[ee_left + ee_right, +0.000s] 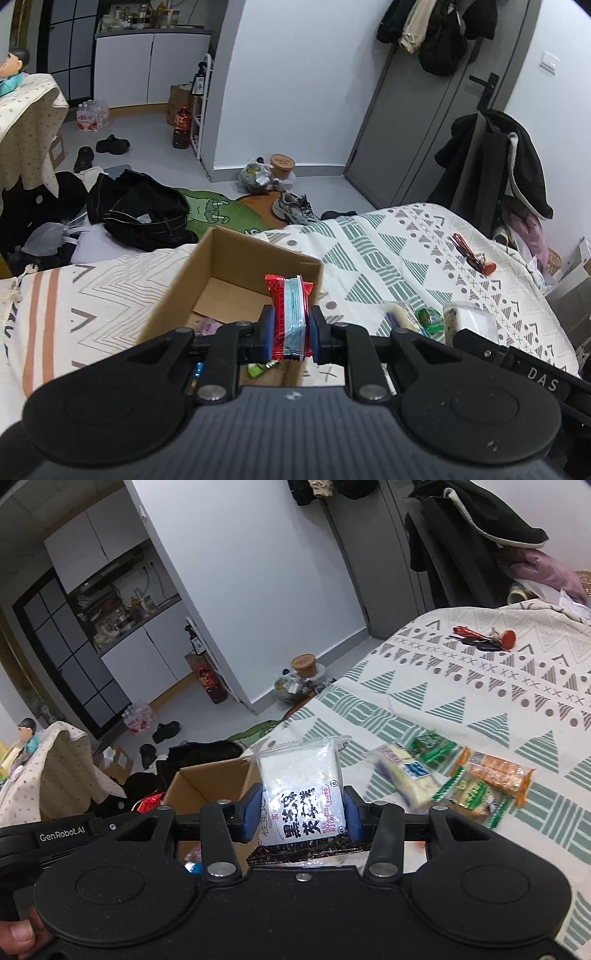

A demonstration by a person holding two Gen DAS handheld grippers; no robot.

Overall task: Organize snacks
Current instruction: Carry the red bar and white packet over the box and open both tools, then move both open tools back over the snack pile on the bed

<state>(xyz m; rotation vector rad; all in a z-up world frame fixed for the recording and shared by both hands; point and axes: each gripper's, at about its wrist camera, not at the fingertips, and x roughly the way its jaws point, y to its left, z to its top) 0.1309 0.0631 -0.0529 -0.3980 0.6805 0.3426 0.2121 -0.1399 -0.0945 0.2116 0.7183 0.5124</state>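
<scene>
My left gripper (290, 330) is shut on a red and blue snack packet (290, 314), held upright over the near right part of an open cardboard box (221, 258) on the bed. A few small packets lie on the box floor. My right gripper (300, 810) is shut on a white cake packet (301, 786) with black characters, just right of the same cardboard box (210, 779). Loose on the bedspread to the right lie a pale wrapped bar (406, 771), a green packet (430, 746) and orange snack packets (495, 775).
The bed's patterned cover (388, 236) spreads right; keys with a red tag (480, 638) lie further back. Beyond the bed's edge the floor holds black clothes (140, 214), shoes (293, 208) and bottles. A coat-draped chair (498, 166) stands at the right.
</scene>
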